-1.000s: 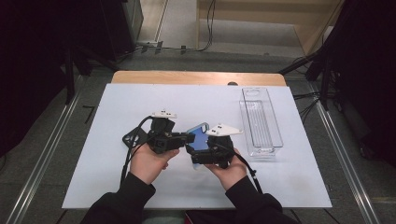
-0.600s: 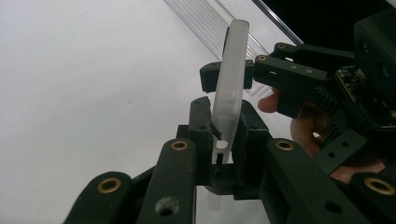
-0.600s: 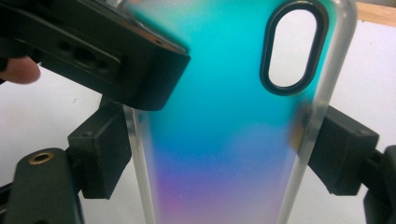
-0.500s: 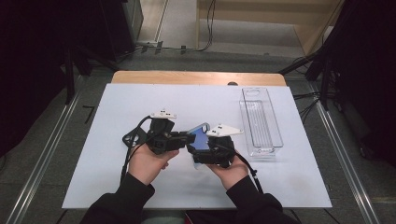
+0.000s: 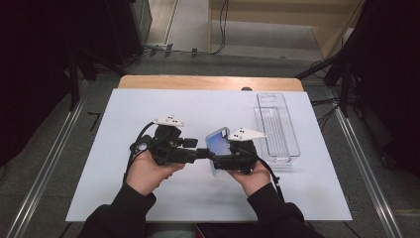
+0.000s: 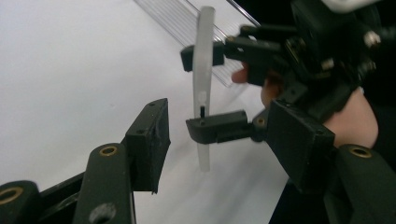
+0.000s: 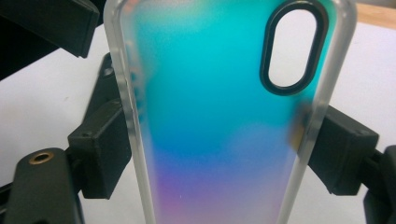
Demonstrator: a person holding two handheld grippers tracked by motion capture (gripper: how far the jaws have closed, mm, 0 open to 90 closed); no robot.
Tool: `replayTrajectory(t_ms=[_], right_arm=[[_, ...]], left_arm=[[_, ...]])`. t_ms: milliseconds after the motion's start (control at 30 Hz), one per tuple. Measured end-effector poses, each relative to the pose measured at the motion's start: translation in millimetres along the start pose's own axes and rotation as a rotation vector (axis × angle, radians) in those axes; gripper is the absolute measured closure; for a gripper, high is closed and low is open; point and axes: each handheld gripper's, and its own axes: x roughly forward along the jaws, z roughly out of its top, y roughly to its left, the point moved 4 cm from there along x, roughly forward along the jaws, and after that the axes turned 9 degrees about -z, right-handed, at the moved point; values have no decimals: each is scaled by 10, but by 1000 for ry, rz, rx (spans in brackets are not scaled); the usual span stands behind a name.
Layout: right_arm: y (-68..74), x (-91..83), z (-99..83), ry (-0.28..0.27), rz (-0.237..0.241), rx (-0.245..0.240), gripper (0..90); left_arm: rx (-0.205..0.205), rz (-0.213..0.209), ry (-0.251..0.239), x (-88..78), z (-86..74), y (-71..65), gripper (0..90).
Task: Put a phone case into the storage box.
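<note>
Here, phone case (image 7: 219, 116) held upright above white tabletop (image 5: 148, 106), clamped by its 2 long edges in right tongs (image 5: 218, 159). Iridescent blue-to-pink back, oval camera cutout near top. Left tongs (image 6: 219, 135) parted, jaws just been opening, nothing pressed; case stands beyond their tips, edge-on in left gripper view. Clear plastic tray (image 5: 292, 144) lies on tabletop just right of hands.

Recording lab, white table (image 5: 148, 104), metal floor rails (image 5: 44, 173), trailing cables (image 5: 220, 29); dark surroundings
</note>
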Motion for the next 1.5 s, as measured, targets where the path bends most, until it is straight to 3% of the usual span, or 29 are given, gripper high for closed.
replayTrajectory(t_ms=[100,267,367,567,733,1100,1300,1500], right_arm=[[-8,0,-7,13,28,-11,152],[-16,-13,-6,10,55,-40,151],[-22,-32,3,10,73,-49,151],[-40,-73,24,13,107,-59,151],[-68,-98,40,18,130,-55,151],[-146,-192,107,9,151,-55,151],[-204,-265,161,11,157,-40,151],[-275,-332,212,15,160,-25,151]], left_arm=[[38,-21,29,4,-46,23,363],[108,-56,36,-2,-162,106,331],[115,-84,49,22,-263,166,332],[147,-81,86,56,-469,270,332],[153,-80,105,43,-626,322,332],[137,-76,83,-30,-822,378,335],[137,-46,83,-83,-930,425,335],[100,0,87,-124,-1003,474,328]])
